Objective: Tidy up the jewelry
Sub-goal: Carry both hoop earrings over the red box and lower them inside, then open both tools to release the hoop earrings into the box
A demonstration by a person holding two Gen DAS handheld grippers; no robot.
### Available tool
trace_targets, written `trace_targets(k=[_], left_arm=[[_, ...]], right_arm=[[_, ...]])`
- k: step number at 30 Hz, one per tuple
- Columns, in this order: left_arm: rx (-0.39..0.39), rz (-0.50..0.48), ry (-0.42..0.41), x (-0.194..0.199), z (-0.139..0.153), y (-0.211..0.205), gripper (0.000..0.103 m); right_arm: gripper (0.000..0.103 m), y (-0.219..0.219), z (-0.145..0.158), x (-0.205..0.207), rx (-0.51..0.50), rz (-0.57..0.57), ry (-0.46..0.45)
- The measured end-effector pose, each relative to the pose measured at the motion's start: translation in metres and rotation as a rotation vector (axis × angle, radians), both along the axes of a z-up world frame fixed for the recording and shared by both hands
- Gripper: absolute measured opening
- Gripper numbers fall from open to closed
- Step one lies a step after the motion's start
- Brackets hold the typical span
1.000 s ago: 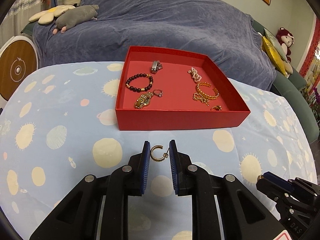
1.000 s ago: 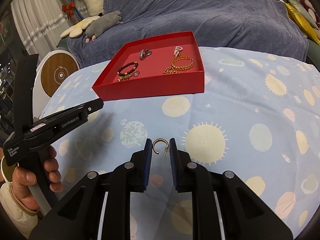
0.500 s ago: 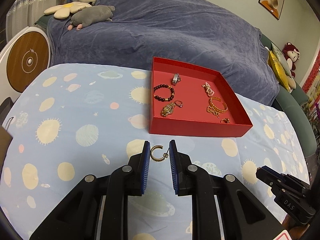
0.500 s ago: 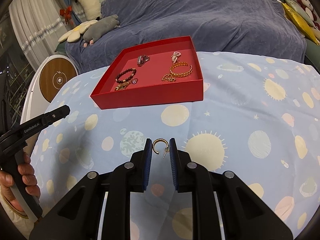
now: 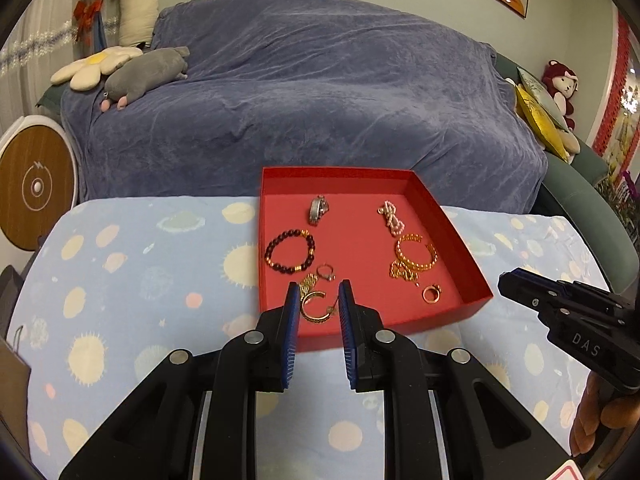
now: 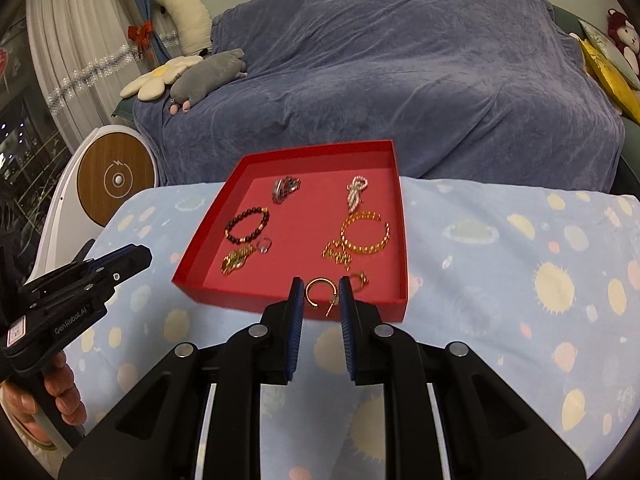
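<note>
A red tray (image 5: 474,294) (image 6: 200,236) sits on the blue planet-print cloth and holds several pieces: a dark bead bracelet (image 5: 289,250), a silver ring (image 5: 318,209), a pearl bow (image 5: 391,218), a gold chain bracelet (image 5: 416,256) and small rings. My left gripper (image 5: 319,307) is shut on a gold hoop earring (image 5: 316,307) above the tray's near left edge. My right gripper (image 6: 321,295) is shut on a second gold hoop earring (image 6: 321,291) over the tray's near right part. Each gripper shows in the other's view, the right one (image 5: 568,320) and the left one (image 6: 80,280).
A sofa under a blue-grey throw (image 5: 320,100) stands right behind the table. Plush toys (image 5: 144,74) lie on its left arm, cushions (image 5: 536,116) at the right. A round white and wood device (image 5: 36,188) stands at the left.
Both grippers have risen and moved forward with their earrings, from over the cloth to above the tray's near edge. The tray now looks closer in both views.
</note>
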State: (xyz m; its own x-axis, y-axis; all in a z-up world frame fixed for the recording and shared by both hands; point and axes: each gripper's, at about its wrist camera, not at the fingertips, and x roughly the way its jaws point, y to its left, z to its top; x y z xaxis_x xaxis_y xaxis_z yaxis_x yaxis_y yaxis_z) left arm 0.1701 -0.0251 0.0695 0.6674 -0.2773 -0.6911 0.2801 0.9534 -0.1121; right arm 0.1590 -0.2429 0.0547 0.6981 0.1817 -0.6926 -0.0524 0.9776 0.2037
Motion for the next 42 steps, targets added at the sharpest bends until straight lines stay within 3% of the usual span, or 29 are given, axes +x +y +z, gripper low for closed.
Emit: trace_targets(k=[10,19,40,42], left_arm=[[0.03,0.009,0.017,0.082,-0.026,-0.034,0.017],[0.062,0.026,0.05,0.118,-0.059,-0.045,0.017],[0.105,0.058,0.05,0.129,-0.071,-0.046,0.019],[0.093,0.062,0.059,0.131,-0.069,-0.043,0.025]], right_arm=[[0.017,0.012,-0.025,0.084,0.029,-0.008,0.044],[0.017,0.026,-0.052,0.125,0.023,-0.008,0.078],[0.018,0.029,-0.064,0.141,-0.016,-0.014,0.094],[0.02,0.03,-0.063,0.141,-0.02,-0.011,0.092]])
